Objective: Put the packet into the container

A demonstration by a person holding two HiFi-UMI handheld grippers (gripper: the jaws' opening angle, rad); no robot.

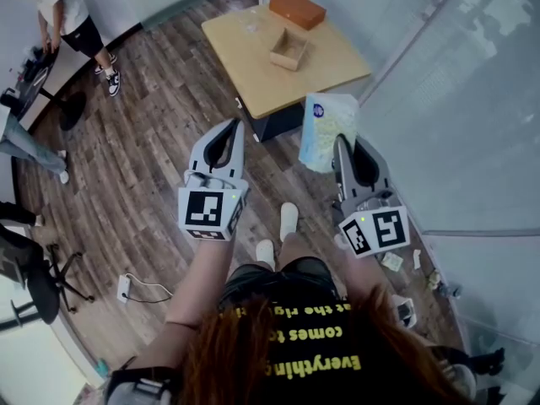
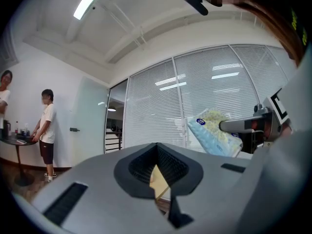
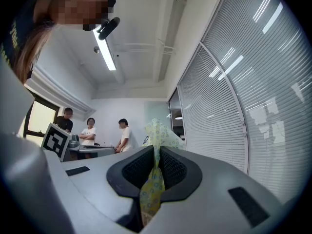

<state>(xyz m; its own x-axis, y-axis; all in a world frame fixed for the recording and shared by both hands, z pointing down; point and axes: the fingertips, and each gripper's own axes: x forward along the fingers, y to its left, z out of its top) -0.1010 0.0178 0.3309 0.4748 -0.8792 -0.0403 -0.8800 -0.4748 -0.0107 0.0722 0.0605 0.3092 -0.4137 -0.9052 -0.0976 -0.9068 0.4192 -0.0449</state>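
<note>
A pale blue and yellow-green packet (image 1: 327,129) hangs in the air in front of the person, pinched at its edge by my right gripper (image 1: 340,140). In the right gripper view the packet (image 3: 157,130) stands thin between the shut jaws of that gripper (image 3: 156,154). A small open cardboard container (image 1: 288,49) sits on the wooden table (image 1: 253,74) further ahead. My left gripper (image 1: 238,125) is held beside the right one, shut and empty. From the left gripper (image 2: 157,149) I see the packet (image 2: 213,133) off to the right.
An orange box (image 1: 297,8) lies at the table's far corner. Glass walls with blinds (image 1: 456,99) run along the right. People stand at a round table (image 1: 34,74) to the left. A cable and socket (image 1: 126,287) lie on the wood floor.
</note>
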